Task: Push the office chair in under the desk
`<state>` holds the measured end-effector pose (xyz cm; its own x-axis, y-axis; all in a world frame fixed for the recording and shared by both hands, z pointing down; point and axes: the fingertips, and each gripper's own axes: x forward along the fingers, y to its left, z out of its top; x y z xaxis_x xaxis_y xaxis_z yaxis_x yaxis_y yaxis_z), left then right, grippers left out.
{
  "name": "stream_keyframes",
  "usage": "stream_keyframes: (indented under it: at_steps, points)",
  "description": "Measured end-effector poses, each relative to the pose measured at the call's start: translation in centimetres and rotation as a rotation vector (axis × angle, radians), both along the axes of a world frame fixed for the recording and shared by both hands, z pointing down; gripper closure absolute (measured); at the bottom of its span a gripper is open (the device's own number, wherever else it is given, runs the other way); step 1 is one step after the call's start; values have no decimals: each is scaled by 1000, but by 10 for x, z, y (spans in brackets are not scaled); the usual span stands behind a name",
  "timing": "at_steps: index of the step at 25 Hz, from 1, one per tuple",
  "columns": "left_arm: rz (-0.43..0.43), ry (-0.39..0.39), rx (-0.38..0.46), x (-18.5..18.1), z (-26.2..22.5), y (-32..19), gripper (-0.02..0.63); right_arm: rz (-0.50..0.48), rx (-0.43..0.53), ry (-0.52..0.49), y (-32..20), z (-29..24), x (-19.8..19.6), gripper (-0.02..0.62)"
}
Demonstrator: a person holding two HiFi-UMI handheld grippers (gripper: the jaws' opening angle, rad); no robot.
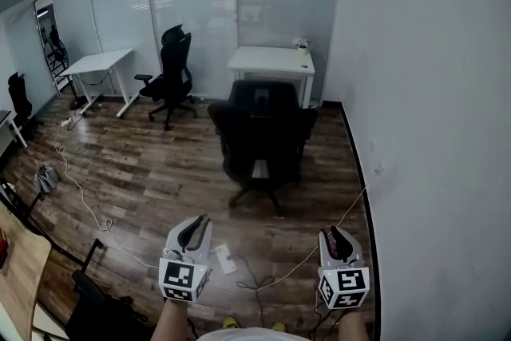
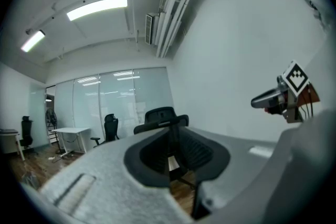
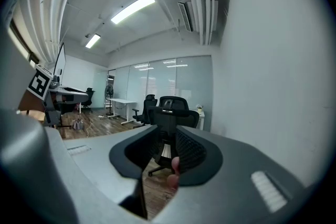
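Since the black mesh-backed office chair (image 1: pixel 263 138) sits mid-frame, back to us, just short of the white rectangular desk (image 1: pixel 271 60) above it, it'll prob. roll easy but swivel — push both stiff backrest edges; left gripper (image 1: pixel 194 230) & right gripper (image 1: pixel 338 240), lower frame, jaws a crack apart, empty.

Wood floor (image 1: pixel 160 164) on the near side of the office chair (image 1: pixel 263 141) is wide open, just loose cables (image 1: pixel 106 224) and a power strip (image 1: pixel 224 258) lying flat. Wall (image 1: pixel 431 132) hugs the right side; white desk (image 1: pixel 271 60) sits close behind the chair.
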<state>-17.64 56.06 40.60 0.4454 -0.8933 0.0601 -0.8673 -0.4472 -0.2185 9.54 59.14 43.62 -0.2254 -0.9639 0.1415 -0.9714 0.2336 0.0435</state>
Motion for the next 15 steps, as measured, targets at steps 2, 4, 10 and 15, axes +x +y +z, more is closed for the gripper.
stream_keyframes:
  at_steps: [2, 4, 10, 15]
  points:
    - [7, -7, -2, 5, 1, -2, 541, -7, 6, 3, -2, 1, 2, 494]
    - [8, -16, -6, 10, 0, -2, 540, -3, 15, 1, -2, 0, 7, 473]
    - [7, -17, -6, 24, -5, 2, 529, -4, 12, -8, 2, 0, 22, 472]
    - [6, -26, -9, 40, -3, 7, 525, -27, -5, -11, 4, 6, 32, 474]
